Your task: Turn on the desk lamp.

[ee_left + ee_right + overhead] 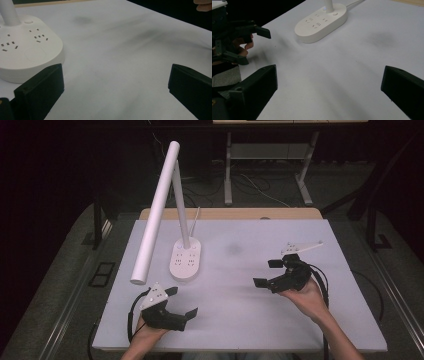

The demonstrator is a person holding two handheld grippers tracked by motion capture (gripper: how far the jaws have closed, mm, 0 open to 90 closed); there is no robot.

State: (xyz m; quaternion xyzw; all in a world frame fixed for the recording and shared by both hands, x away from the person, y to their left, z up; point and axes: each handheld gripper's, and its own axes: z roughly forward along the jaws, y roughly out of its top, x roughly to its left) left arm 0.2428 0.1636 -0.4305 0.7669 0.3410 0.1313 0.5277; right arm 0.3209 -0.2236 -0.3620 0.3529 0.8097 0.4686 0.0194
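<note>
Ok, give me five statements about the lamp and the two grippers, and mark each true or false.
1. The white desk lamp with the oval socket base stands on the white table. True.
2. The left gripper is clamped on the lamp's base. False: it is open and apart from it.
3. The right gripper is open and holds nothing. True.
4. The lamp's long white tube head lies flat on the table. False: it slants up from the post.
5. The lamp stands nearer the right gripper. False: nearer the left.

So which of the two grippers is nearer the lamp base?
The left gripper: the white lamp base sits just beyond it, while the right gripper is farther across the table.
</note>
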